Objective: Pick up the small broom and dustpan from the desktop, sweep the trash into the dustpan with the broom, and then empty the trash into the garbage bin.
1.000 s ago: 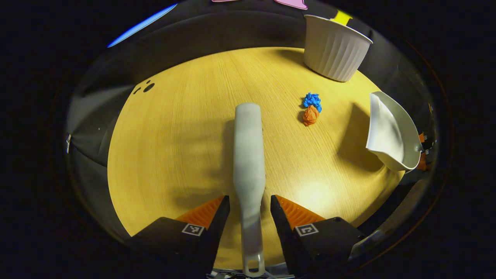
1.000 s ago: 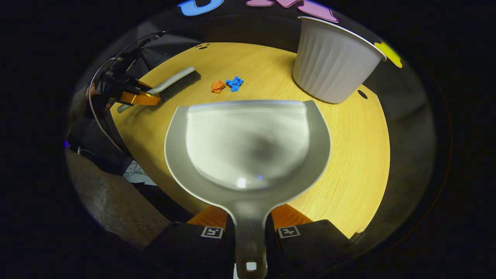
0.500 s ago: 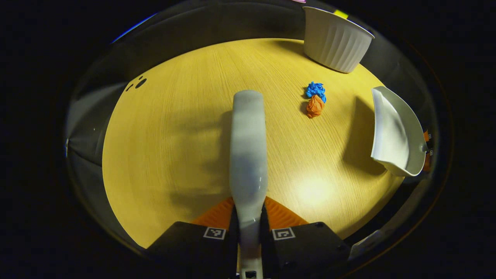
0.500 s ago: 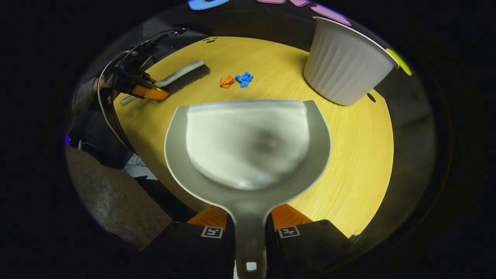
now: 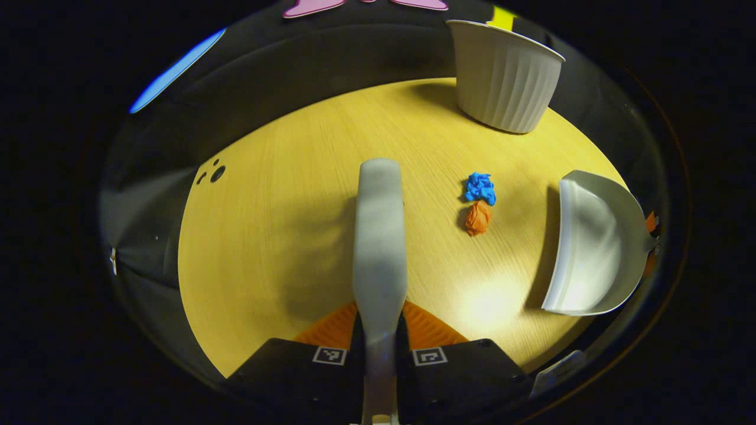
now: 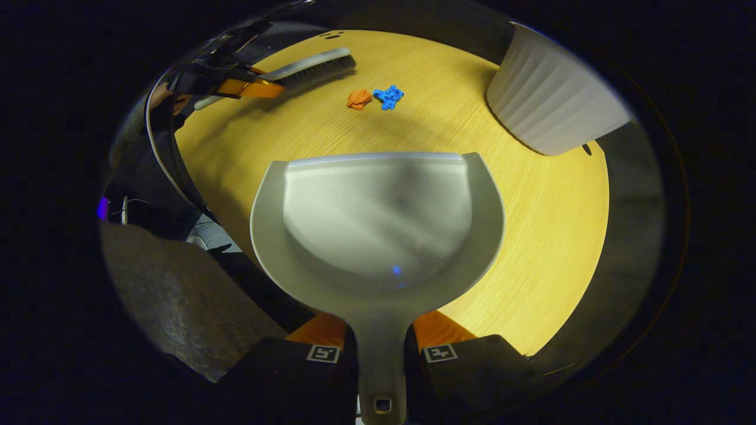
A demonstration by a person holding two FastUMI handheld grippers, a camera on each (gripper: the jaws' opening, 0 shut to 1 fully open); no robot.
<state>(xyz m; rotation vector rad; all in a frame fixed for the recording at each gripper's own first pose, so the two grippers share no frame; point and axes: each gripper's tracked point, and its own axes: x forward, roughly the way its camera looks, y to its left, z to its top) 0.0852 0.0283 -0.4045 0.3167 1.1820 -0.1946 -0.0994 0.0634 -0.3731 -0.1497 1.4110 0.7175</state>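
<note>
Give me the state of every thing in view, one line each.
Broom: gripped at the handle by the left gripper.
Dustpan: gripped at the handle by the right gripper, nothing in it.
Blue scrap: crumpled, on the table, unswept.
Orange scrap: crumpled, touching the blue scrap, unswept.
Garbage bin: upright on the table; inside not visible.

No words, brands or numbers can be read. Small square black-and-white marker patterns (image 5: 329, 355) sit on the gripper bodies, carrying no legible text.
</note>
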